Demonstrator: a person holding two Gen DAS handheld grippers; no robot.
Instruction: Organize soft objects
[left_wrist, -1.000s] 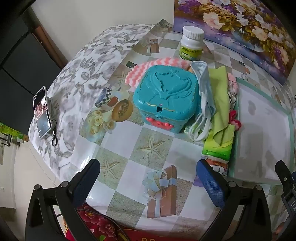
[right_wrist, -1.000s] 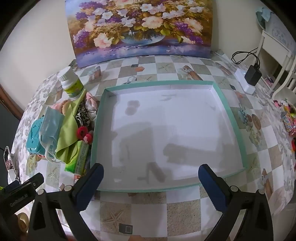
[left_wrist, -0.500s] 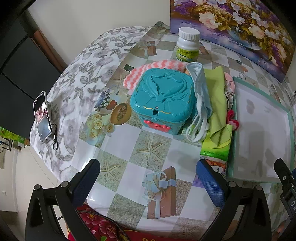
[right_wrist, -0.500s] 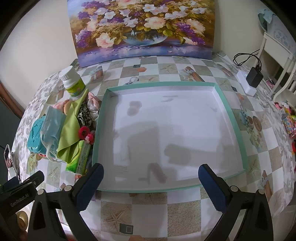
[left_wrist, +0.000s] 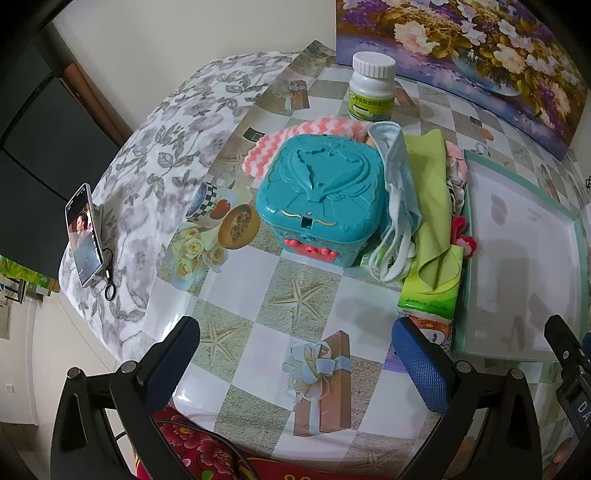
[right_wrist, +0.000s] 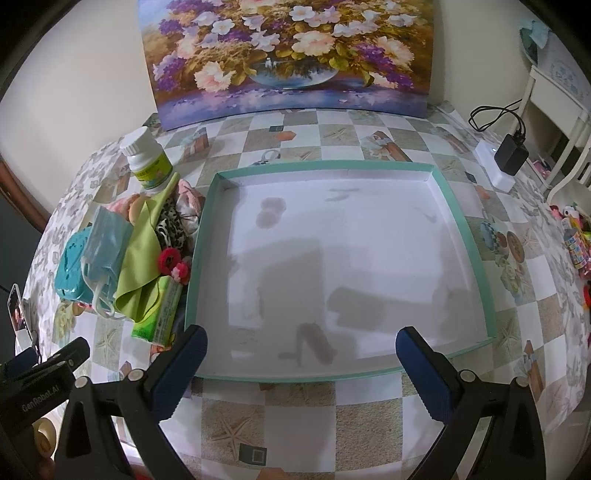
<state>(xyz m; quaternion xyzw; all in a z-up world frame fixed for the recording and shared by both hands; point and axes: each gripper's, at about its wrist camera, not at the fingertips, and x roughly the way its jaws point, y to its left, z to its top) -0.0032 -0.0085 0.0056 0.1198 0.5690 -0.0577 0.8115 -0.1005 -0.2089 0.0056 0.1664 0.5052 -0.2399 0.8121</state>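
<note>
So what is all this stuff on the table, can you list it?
tray: one, teal rim, white floor, nothing in it, table centre.
box: one, teal, lid shut, left of the tray.
mask: one, pale blue, draped on the box's right edge.
cloth: one, lime green, beside the mask.
towel: one, pink-white zigzag, behind the box.
tissue pack: one, green, beside the tray.
scrunchie: one, red, by the tray.
bottle: one, white, green label, upright.
painting: one, flowers, against the wall.
phone: one, table's left edge.
left gripper: open.
right gripper: open.
</note>
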